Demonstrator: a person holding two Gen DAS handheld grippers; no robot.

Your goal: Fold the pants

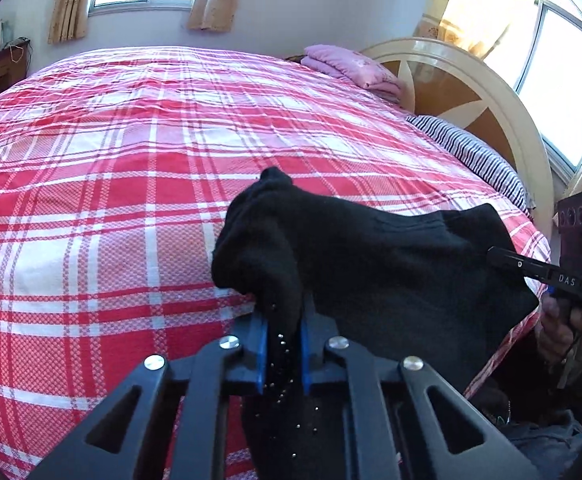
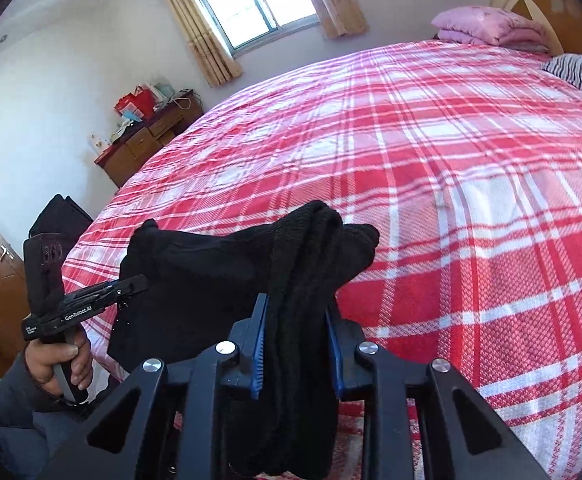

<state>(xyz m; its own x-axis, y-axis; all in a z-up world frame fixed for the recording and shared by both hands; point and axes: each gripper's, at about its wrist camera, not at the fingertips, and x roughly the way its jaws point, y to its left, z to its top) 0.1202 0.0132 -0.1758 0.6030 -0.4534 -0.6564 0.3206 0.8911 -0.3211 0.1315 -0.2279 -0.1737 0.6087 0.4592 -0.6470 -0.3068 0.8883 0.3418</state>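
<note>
Black pants [image 1: 371,260] hang bunched over the near edge of the bed, stretched between both grippers. In the left wrist view my left gripper [image 1: 284,314] is shut on a fold of the pants, with black cloth filling the gap between its blue pads [image 1: 262,356]. My right gripper [image 1: 495,258] bites the cloth's right end, held by a hand [image 1: 559,328]. In the right wrist view my right gripper [image 2: 297,308] is shut on a thick bundle of the pants [image 2: 195,280], and my left gripper [image 2: 139,282] grips their left side.
A red and white plaid sheet [image 1: 111,160] [image 2: 451,160] covers the bed. Folded pink bedding [image 1: 351,64] [image 2: 487,26] and a striped pillow [image 1: 475,156] [image 2: 579,70] lie by the headboard [image 1: 451,64]. A wooden dresser [image 2: 147,144] and a black bag [image 2: 59,216] stand left of the bed.
</note>
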